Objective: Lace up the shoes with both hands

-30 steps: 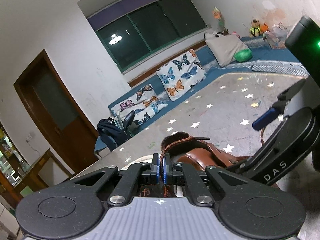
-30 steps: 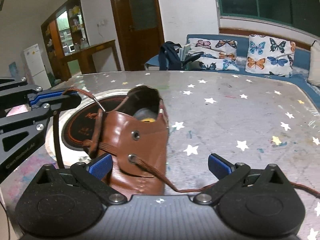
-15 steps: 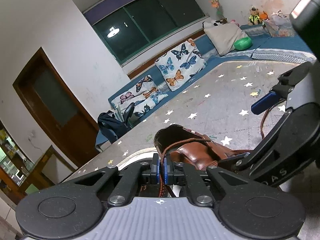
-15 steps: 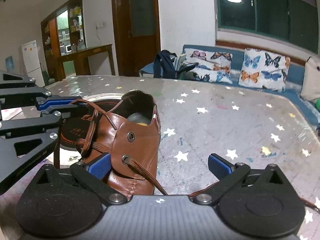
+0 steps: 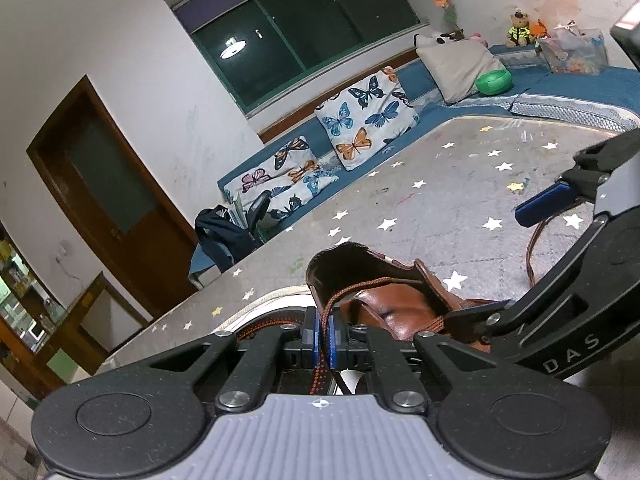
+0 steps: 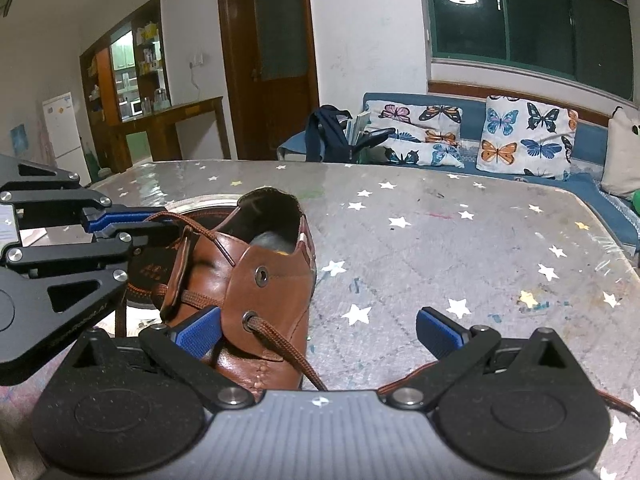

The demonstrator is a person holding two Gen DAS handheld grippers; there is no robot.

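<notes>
A brown leather shoe [image 6: 260,280] stands on the star-patterned table [image 6: 460,248], its opening facing away; it also shows in the left wrist view [image 5: 384,300]. My left gripper [image 5: 324,336] is shut on one end of the brown lace [image 5: 320,364], to the left of the shoe's tongue; it shows in the right wrist view [image 6: 132,220]. My right gripper [image 6: 320,330] is open around the shoe's right side. The other lace end [image 6: 280,340] leaves the lower right eyelet and runs under the right gripper. The upper right eyelet [image 6: 262,275] holds no lace.
A round dark mat with a white rim [image 6: 160,256] lies under the shoe's left side. A blue sofa with butterfly cushions [image 6: 520,144] runs behind the table. A backpack [image 6: 324,136] leans at the sofa's end. A wooden door [image 6: 268,60] stands behind.
Both grippers have drawn back and lowered slightly, so the shoe sits lower and closer in view. The left gripper keeps its hold on the lace; the right stays open.
</notes>
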